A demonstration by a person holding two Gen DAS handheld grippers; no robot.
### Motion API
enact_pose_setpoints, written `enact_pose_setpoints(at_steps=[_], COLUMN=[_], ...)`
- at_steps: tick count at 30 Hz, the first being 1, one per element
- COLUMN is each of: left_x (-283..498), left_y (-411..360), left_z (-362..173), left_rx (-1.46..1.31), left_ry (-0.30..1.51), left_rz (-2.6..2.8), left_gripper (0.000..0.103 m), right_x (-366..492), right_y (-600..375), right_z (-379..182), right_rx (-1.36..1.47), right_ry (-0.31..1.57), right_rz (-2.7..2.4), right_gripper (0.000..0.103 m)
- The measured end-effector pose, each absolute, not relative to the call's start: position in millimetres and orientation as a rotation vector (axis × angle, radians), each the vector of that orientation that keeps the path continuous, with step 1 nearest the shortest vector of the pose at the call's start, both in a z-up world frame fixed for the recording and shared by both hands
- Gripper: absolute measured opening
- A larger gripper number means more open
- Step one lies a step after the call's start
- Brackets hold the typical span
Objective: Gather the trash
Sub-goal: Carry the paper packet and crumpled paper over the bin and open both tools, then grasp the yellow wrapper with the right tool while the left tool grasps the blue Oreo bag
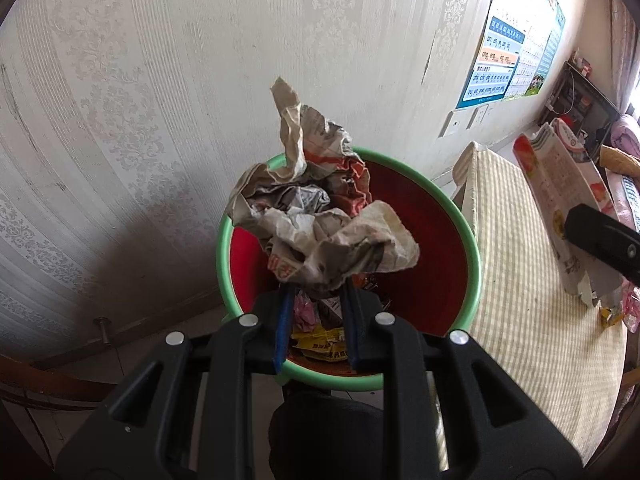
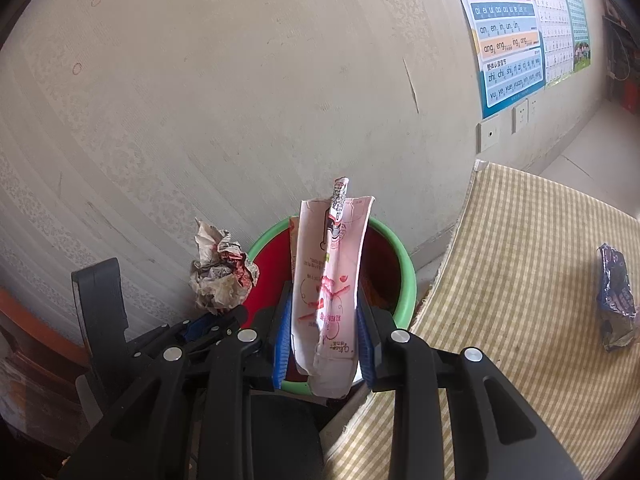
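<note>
Trash fills both my tools. My left tool [image 1: 316, 304] has its blue pads closed to a narrow gap on the bottom edge of a crumpled newspaper wad [image 1: 320, 216], which stands up above the tips and hangs over the mouth of the bin [image 1: 474, 248]. That bin has a green rim and a red inside, and I can see yellow and pink wrappers [image 1: 320, 344] already lying at its bottom. It stands on the floor against the patterned wallpaper [image 1: 140, 100], just beside the edge of the desk [image 1: 532, 300], which wears a yellow checked cloth.

My right tool [image 2: 324, 320] is likewise pinched on a flattened pink and white carton [image 2: 328, 280], gripped by its sides and held upright in front of the same bin [image 2: 408, 280]. From the right wrist view, the left tool [image 2: 208, 326] and its newspaper wad [image 2: 220, 276] sit just left of the carton, near the bin's rim.

On the cloth well off to the right lies a crushed blue wrapper [image 2: 616, 300]. A chart of letters [image 2: 508, 36] hangs on the wall above two sockets [image 2: 504, 126].
</note>
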State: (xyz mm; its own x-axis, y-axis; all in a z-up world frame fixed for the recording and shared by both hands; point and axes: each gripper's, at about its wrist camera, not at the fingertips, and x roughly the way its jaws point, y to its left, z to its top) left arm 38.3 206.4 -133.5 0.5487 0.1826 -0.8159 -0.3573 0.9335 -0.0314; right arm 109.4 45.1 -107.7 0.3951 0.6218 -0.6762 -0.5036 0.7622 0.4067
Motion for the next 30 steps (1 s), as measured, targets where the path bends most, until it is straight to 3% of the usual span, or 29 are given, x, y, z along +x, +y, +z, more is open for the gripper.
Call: enact_pose_setpoints(at_steps=[13, 15, 17, 18, 19, 30], left_x=[50.0, 50.3, 49.4, 48.3, 47.3, 35.8], left_y=[208.0, 208.5, 209.5, 209.8, 209.7, 192.4], left_z=[-139.0, -139.3, -139.0, -138.5, -137.1, -121.9], left_rx=[-0.21, -0.212, -0.22, -0.223, -0.225, -0.194], left_ry=[0.961, 0.957, 0.952, 0.948, 0.942, 0.905], left_rz=[0.321, 0.33, 0.341, 0.344, 0.346, 0.341], left_gripper=[0.021, 0.022, 0.043, 0.048, 0.056, 0.065], right_x=[122.3, 123.7, 124.5, 123.2, 121.9, 97.7], right_y=[58.8, 60.7, 61.4, 60.7, 59.3, 15.1], right_z=[-103.5, -104.3, -104.9, -104.2, -103.0, -85.3], right_rx=[0.145, 0.141, 0.144, 0.147, 0.149, 0.155], right_ry=[0.908, 0.907, 0.907, 0.904, 0.898, 0.836], right_rz=[0.721, 0.717, 0.716, 0.713, 0.708, 0.647], right_gripper=[0.029, 0.033, 0.04, 0.05, 0.053, 0.056])
